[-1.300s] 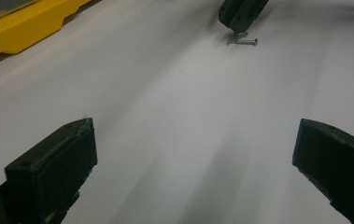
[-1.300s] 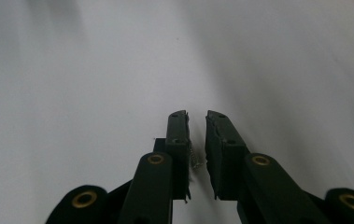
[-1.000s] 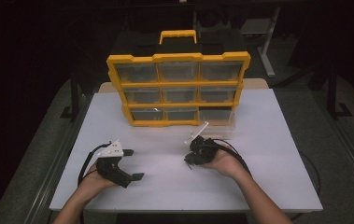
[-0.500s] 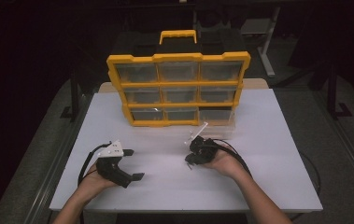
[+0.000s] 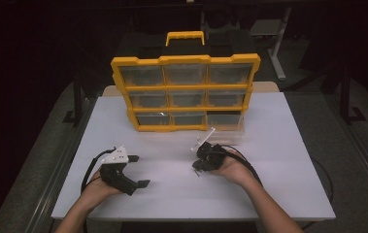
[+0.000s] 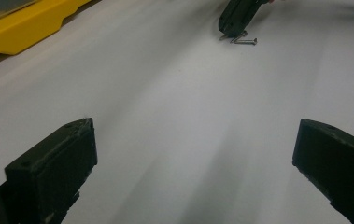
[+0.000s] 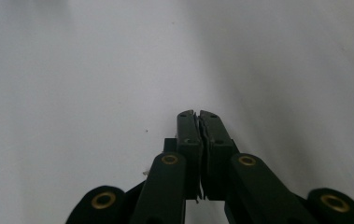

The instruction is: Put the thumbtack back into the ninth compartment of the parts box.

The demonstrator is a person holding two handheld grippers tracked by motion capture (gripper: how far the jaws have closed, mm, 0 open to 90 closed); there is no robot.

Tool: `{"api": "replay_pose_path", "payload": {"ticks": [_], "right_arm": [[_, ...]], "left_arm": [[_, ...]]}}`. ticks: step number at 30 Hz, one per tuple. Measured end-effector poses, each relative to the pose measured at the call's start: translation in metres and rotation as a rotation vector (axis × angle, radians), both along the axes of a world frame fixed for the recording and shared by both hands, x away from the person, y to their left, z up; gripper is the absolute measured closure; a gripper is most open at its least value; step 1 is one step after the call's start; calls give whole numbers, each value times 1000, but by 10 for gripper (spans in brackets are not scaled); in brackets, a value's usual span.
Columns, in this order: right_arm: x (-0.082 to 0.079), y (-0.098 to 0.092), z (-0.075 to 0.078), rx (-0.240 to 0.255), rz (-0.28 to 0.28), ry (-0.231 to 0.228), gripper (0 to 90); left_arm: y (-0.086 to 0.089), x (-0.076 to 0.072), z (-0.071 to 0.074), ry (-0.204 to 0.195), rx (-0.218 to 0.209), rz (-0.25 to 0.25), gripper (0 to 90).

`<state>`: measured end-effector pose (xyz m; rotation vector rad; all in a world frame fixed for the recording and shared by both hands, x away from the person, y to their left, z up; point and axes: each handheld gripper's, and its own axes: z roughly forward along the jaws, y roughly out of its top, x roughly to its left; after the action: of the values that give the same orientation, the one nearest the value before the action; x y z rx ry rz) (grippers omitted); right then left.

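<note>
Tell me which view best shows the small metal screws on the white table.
The left gripper view: the small metal screws lie plainly on the white table, beside the shut right gripper. The high view has just a faint speck there; the right gripper view gives bare tabletop.

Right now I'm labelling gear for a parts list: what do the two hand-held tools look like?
Both are black two-jaw tools. The left tool carries a grey three-cornered plate on top and has blocky, flat-faced jaws. The right tool shows brass-coloured rivets on its linkage. A black cable loops from each. The forearms are bare, with no sleeves in view.
</note>
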<state>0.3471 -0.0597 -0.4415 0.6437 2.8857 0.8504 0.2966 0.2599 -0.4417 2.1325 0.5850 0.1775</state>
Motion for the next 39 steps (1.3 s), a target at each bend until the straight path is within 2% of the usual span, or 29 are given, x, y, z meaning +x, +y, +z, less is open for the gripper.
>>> {"api": "replay_pose_path", "payload": {"ticks": [8,12,16,21,26,28,39], "right_arm": [[0,-2,6,9,-11,2,866],[-1,-5,14,20,-23,0,866],[-3,-7,20,24,-22,-3,866],[-3,-11,27,43,-30,6,866],[-1,-15,34,43,-38,-3,866],[-1,-16,38,41,-40,-2,866],[4,-22,55,51,-47,-14,865]], "left_arm": [[-2,-1,0,3,-4,-4,0],[-1,-1,0,11,-26,-3,19],[-1,-2,1,-3,-16,-8,18],[-1,-2,-2,20,-6,-3,0],[-1,-3,-1,11,-10,2,0],[0,-4,-2,3,1,5,0],[0,-5,-4,2,9,18,0]]}}
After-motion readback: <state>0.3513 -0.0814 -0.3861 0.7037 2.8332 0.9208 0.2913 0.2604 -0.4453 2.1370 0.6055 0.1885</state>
